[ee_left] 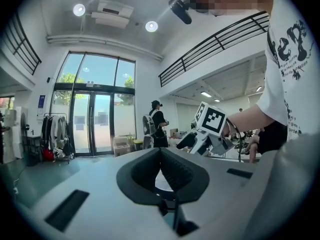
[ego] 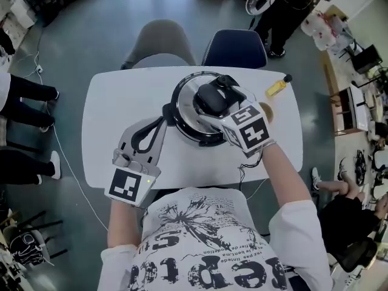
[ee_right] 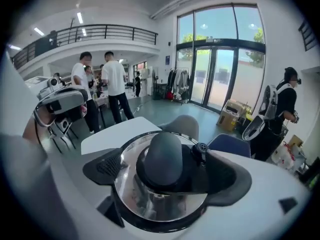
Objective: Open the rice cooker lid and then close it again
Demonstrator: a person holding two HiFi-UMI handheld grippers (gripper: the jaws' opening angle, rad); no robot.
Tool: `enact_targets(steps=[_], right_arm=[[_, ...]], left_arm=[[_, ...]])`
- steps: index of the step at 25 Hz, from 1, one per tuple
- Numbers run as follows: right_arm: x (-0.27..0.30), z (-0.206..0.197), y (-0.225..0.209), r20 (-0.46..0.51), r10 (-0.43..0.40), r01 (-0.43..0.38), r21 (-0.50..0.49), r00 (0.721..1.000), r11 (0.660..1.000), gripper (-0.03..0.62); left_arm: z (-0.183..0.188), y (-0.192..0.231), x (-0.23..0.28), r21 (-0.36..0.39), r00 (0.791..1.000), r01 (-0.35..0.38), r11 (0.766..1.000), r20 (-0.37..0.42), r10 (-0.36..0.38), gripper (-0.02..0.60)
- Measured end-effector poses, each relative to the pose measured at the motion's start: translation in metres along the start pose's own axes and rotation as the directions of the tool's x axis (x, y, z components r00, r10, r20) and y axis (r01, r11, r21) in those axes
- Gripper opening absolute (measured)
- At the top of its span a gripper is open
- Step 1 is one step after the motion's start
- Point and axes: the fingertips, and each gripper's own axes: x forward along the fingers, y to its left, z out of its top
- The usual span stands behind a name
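- The rice cooker (ego: 180,125) stands in the middle of a white table (ego: 109,132), slightly toward its far edge.
- Its shiny metal lid (ego: 189,94) lies over the pot. In the right gripper view a dark rim rings the lid all the way round.
- A rounded black knob (ee_right: 165,156) rises from the centre of the lid.
- The right gripper (ego: 213,99) reaches in over the lid from the person's side, with its jaws set one on each side of the knob.
- Its jaws are released. The left pad (ee_right: 102,166) stands clear of the knob with bare metal showing between them, and the right pad (ee_right: 227,176) lies just beside the knob's black base. Whether that pad touches the base cannot be told.
- The left gripper (ego: 163,110) lies low over the table at the cooker's left, with its tips just beside the pot's side.
- Its jaws are closed tip to tip, with nothing between them.
- A small yellow bottle (ego: 276,88) with a dark cap lies on the table to the right of the cooker, near the far edge.
- Behind the table stand a grey chair (ego: 160,41) and a dark blue chair (ego: 235,47).
- Several people stand on the grey floor around the table, and a thin cable (ego: 60,150) trails past its left side.
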Motion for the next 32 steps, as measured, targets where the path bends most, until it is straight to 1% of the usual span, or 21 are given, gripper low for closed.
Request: enact_targets(steps=[2,4,7,10,12,15,17,18,19,21,24,27,32], right_arm=[[0.009,0.000,-0.007,-0.067,0.018,-0.020,-0.022,0.998,1.000,0.531],[0.022,0.002,-0.004,-0.117,0.025,-0.030,-0.037,0.993,0.999,0.521],[0.038,-0.002,0.004,-0.193,0.050,-0.057,-0.029,0.980,0.998,0.498],[0.046,-0.004,0.003,-0.284,0.070,-0.080,-0.024,0.956,0.996,0.455],[0.049,-0.005,0.000,-0.337,0.069,-0.087,-0.041,0.939,0.995,0.427],[0.051,-0.007,0.003,-0.397,0.091,-0.128,-0.068,0.913,0.989,0.405],[0.054,-0.009,0.006,-0.432,0.117,-0.154,-0.051,0.894,0.987,0.377],[0.056,-0.011,0.007,-0.450,0.132,-0.161,-0.027,0.883,0.987,0.352],[0.058,-0.014,0.008,-0.466,0.142,-0.161,-0.001,0.873,0.987,0.343],[0.060,-0.016,0.008,-0.492,0.141,-0.142,0.034,0.859,0.989,0.328],[0.058,-0.017,0.007,-0.513,0.123,-0.107,0.060,0.850,0.992,0.313],[0.057,-0.016,0.006,-0.518,0.117,-0.091,0.075,0.848,0.993,0.305],[0.057,-0.015,0.003,-0.510,0.117,-0.081,0.092,0.852,0.992,0.301]], left_arm=[[0.001,0.007,0.011,0.000,1.000,0.006,1.000,-0.005,-0.006,0.012],[-0.001,0.017,0.012,0.002,1.000,0.015,1.000,-0.001,-0.015,0.012],[-0.005,0.026,0.009,0.002,0.999,0.038,0.999,0.015,-0.038,0.012],[-0.004,0.031,0.012,0.003,0.998,0.062,0.998,0.018,-0.062,0.012],[-0.002,0.033,0.014,0.002,0.997,0.075,0.997,0.018,-0.075,0.012],[-0.001,0.036,0.017,0.006,0.996,0.092,0.996,0.014,-0.092,0.012],[-0.003,0.038,0.019,0.007,0.995,0.099,0.995,0.010,-0.099,0.012],[-0.005,0.039,0.020,0.008,0.995,0.100,0.995,0.008,-0.100,0.012],[-0.007,0.041,0.021,0.008,0.995,0.098,0.995,0.006,-0.098,0.012],[-0.008,0.043,0.022,0.006,0.995,0.097,0.995,0.009,-0.097,0.012],[-0.006,0.042,0.026,0.011,0.993,0.118,0.993,0.011,-0.118,0.012],[-0.004,0.041,0.030,0.020,0.990,0.138,0.990,0.013,-0.138,0.012],[0.005,0.041,0.036,0.039,0.987,0.156,0.987,0.032,-0.157,0.012]])
